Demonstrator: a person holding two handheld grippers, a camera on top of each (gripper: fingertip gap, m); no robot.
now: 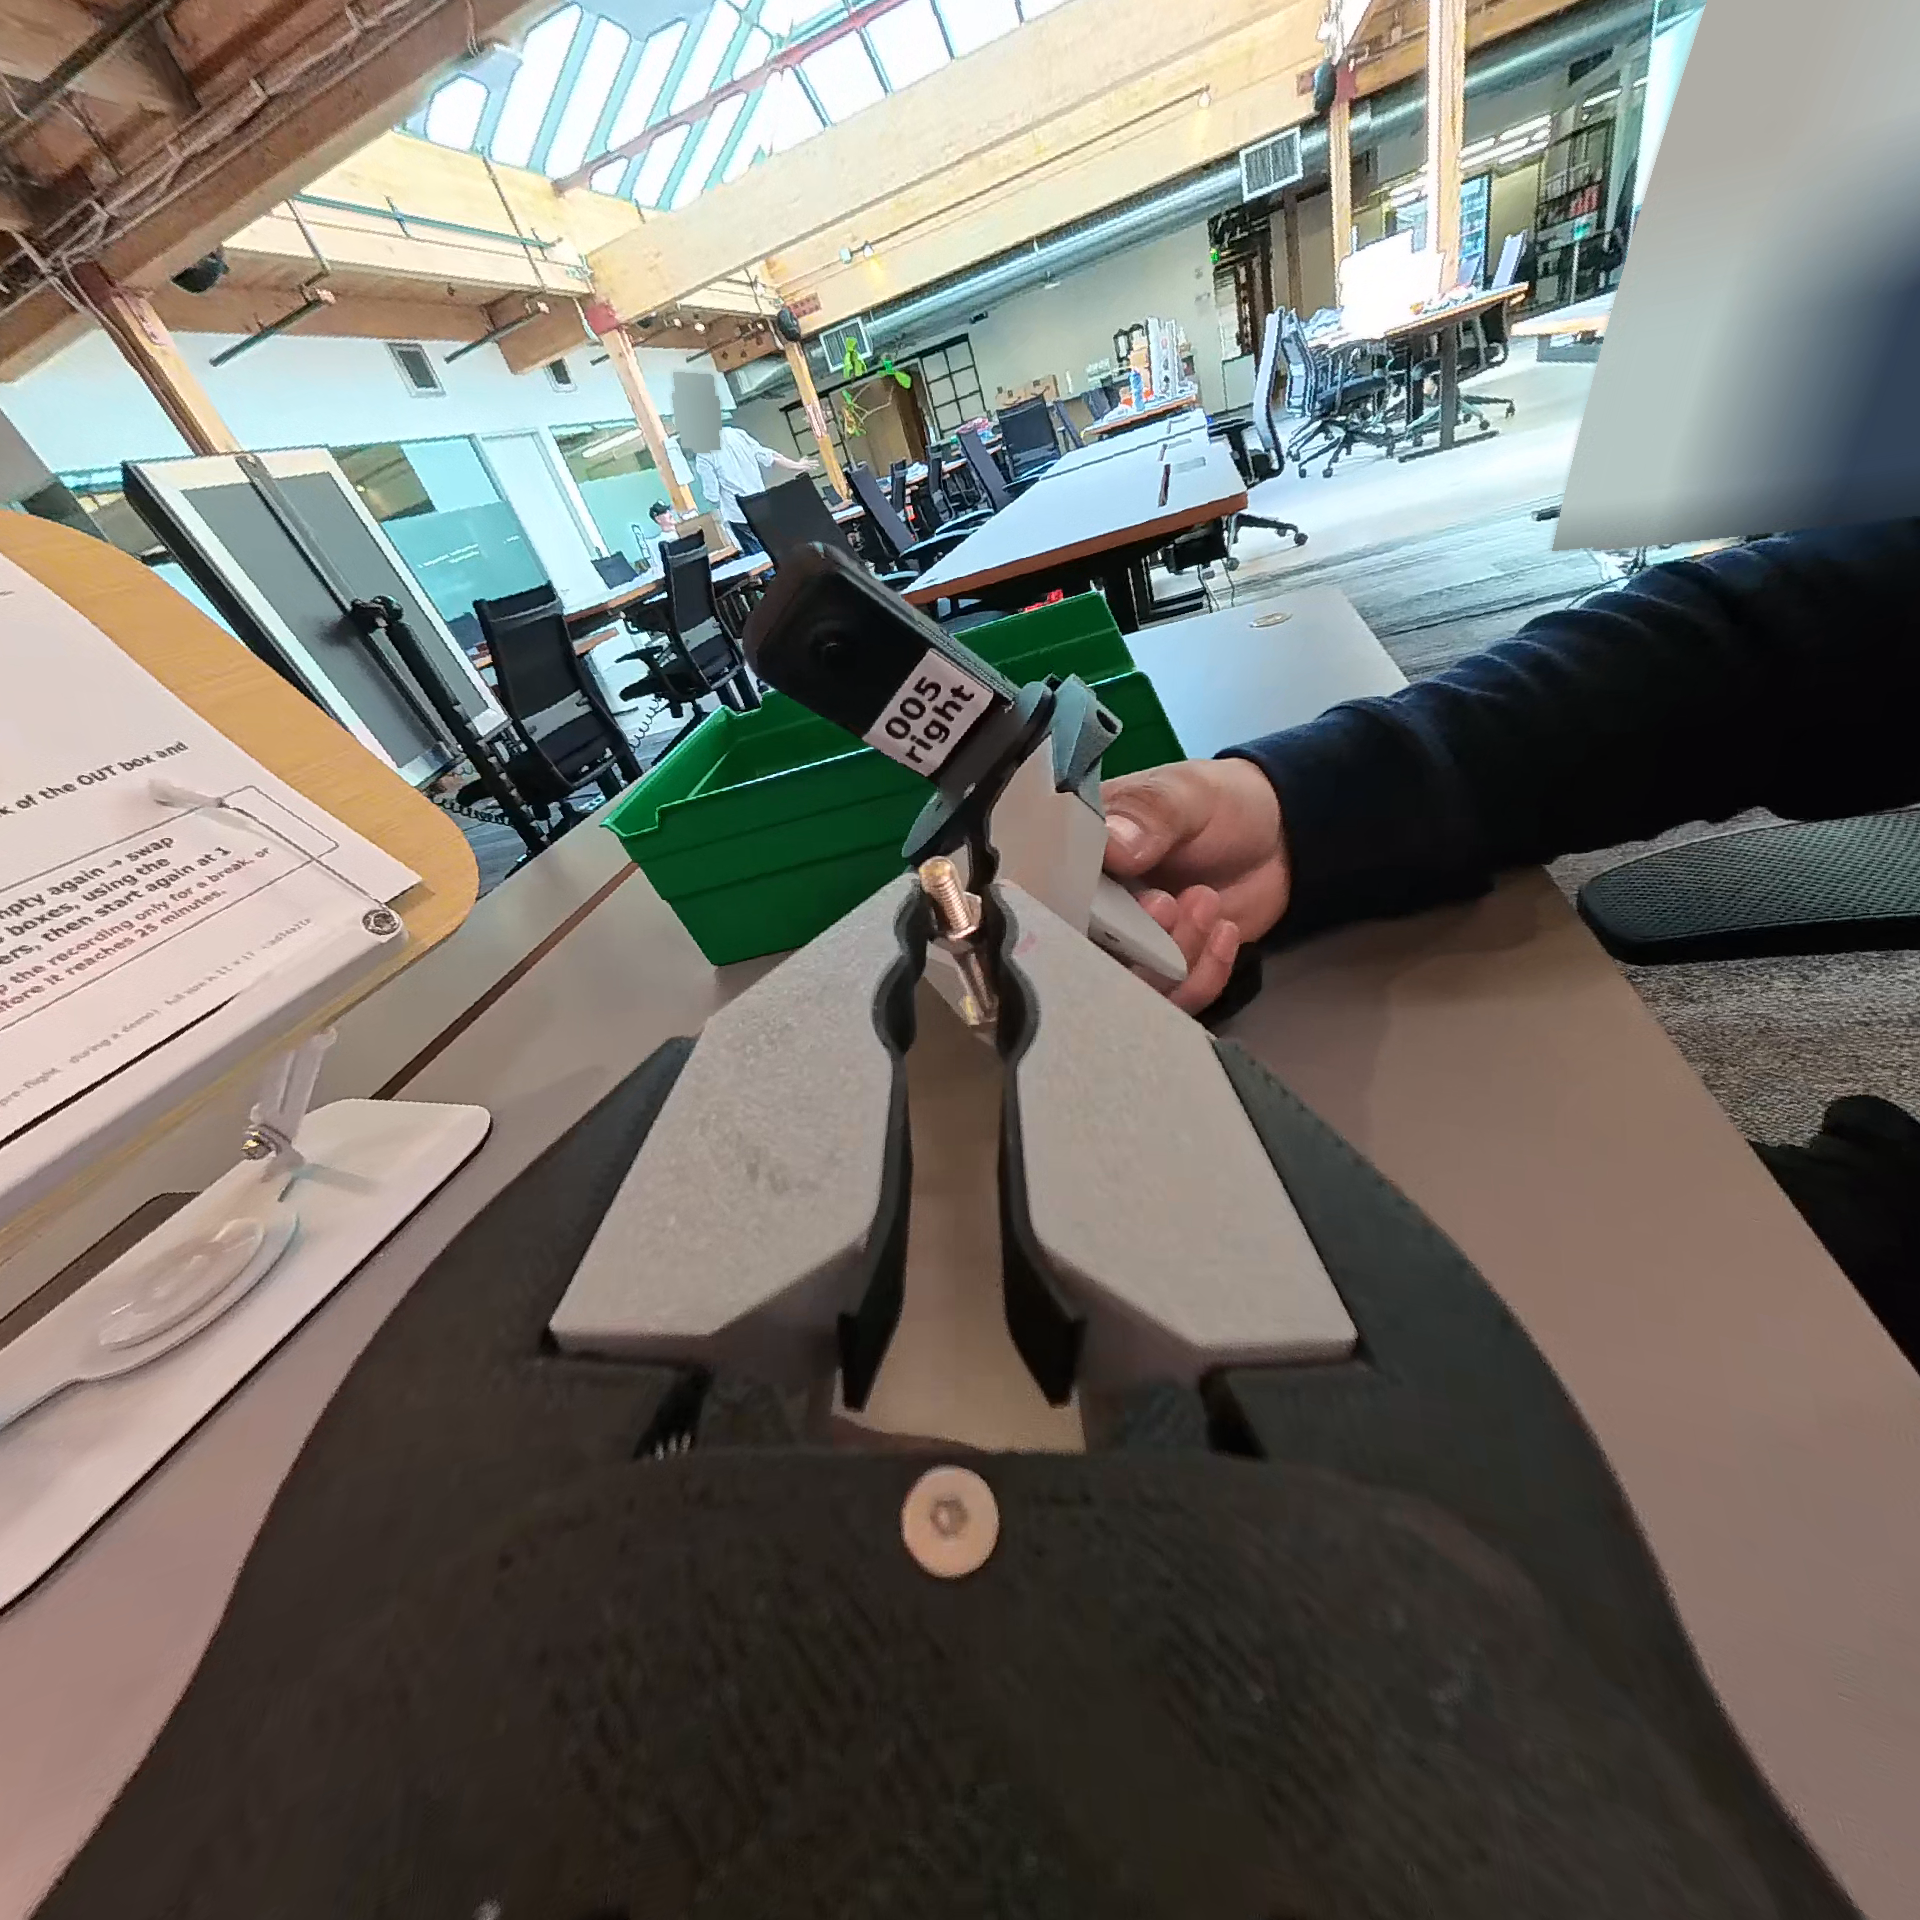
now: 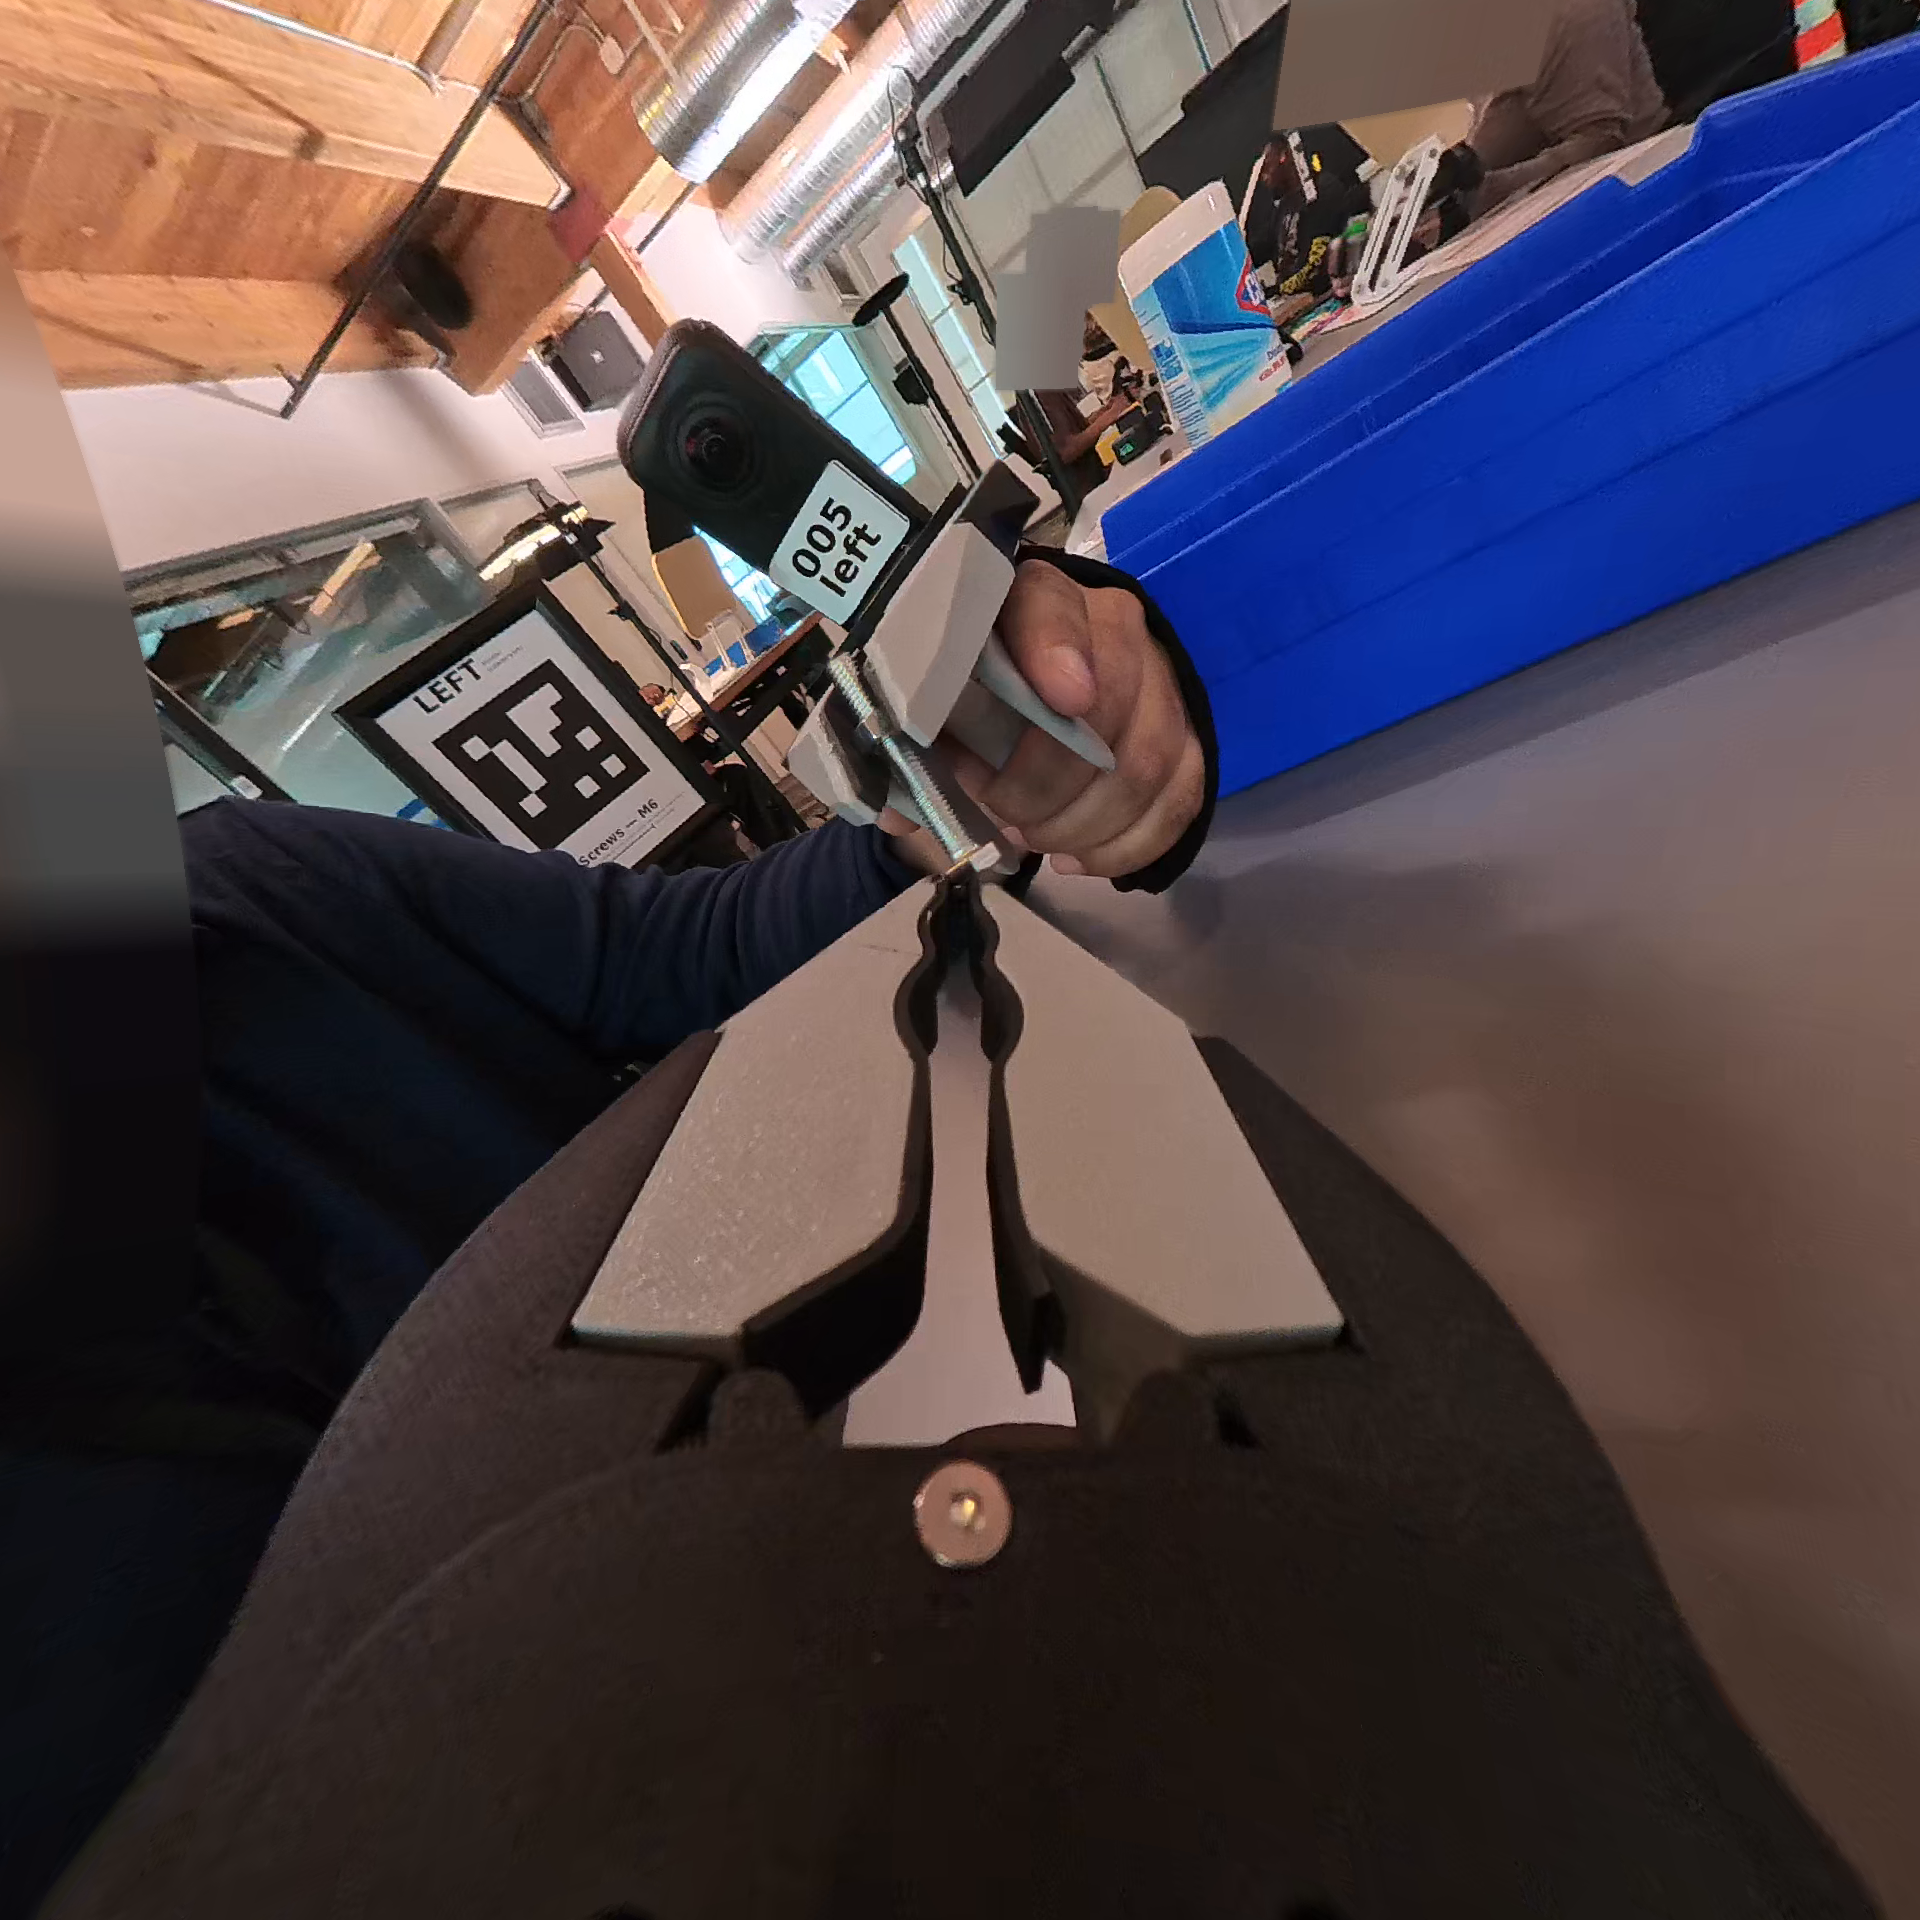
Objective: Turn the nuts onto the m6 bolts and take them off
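Observation:
A silver M6 bolt (image 1: 954, 935) is clamped across my left gripper (image 1: 956, 940), which is shut on its shank and held above the grey table (image 1: 1455, 1195). The bolt's threaded end (image 1: 935, 873) points up toward my right gripper (image 1: 961, 831). In the right wrist view the bolt (image 2: 904, 764) runs down from the left gripper (image 2: 883, 732) to a small nut (image 2: 982, 860) at its end. My right gripper (image 2: 954, 899) has its tips closed together at that nut. A hand (image 2: 1091, 727) holds each gripper.
Stacked green bins (image 1: 790, 831) stand behind the grippers in the left wrist view. A sheet on a wooden stand (image 1: 156, 883) is at the left. Stacked blue bins (image 2: 1507, 468) and a white canister (image 2: 1205, 312) are at the right. A framed marker sign (image 2: 530, 748) stands behind. The grippers are tip to tip, or close to it.

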